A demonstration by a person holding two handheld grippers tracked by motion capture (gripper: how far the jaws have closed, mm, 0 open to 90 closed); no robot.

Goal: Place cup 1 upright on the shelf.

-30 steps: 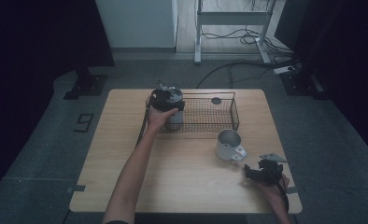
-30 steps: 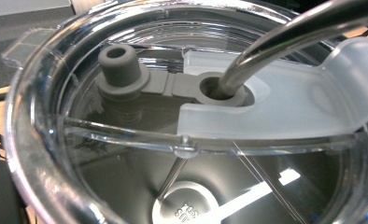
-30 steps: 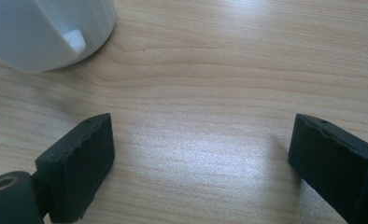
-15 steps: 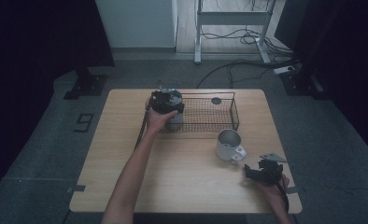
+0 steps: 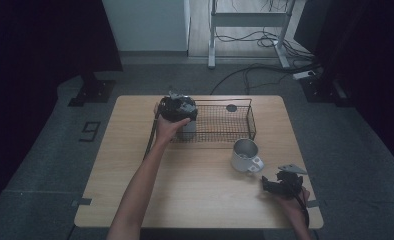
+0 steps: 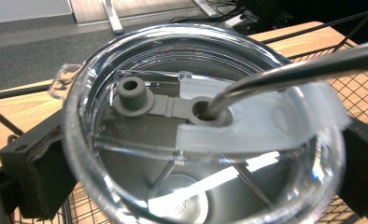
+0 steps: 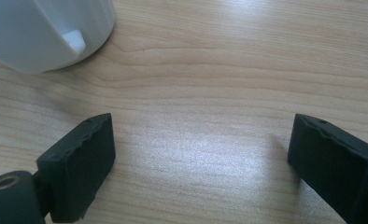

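Observation:
A steel tumbler point(image 6: 182, 205) with a clear lid point(image 6: 140, 56) and a metal straw point(image 6: 285, 74) stands between the jaws of my left gripper point(image 6: 196, 168), which is shut on it. From above, that gripper point(image 5: 177, 107) holds the tumbler point(image 5: 187, 131) at the left end of a black wire basket point(image 5: 242, 131). My right gripper point(image 5: 280, 185) rests low over the table near the front right corner. Its jaws stand wide open on bare wood point(image 7: 201, 158). A white mug point(image 5: 245, 155) stands just beyond it, and its handle side point(image 7: 42, 32) shows at the upper left of the right gripper view.
A small dark round object point(image 5: 231, 107) lies in the far part of the basket. The wooden table point(image 5: 135, 165) has bare room on its left and front. Cables and a metal frame point(image 5: 250, 20) are on the floor beyond.

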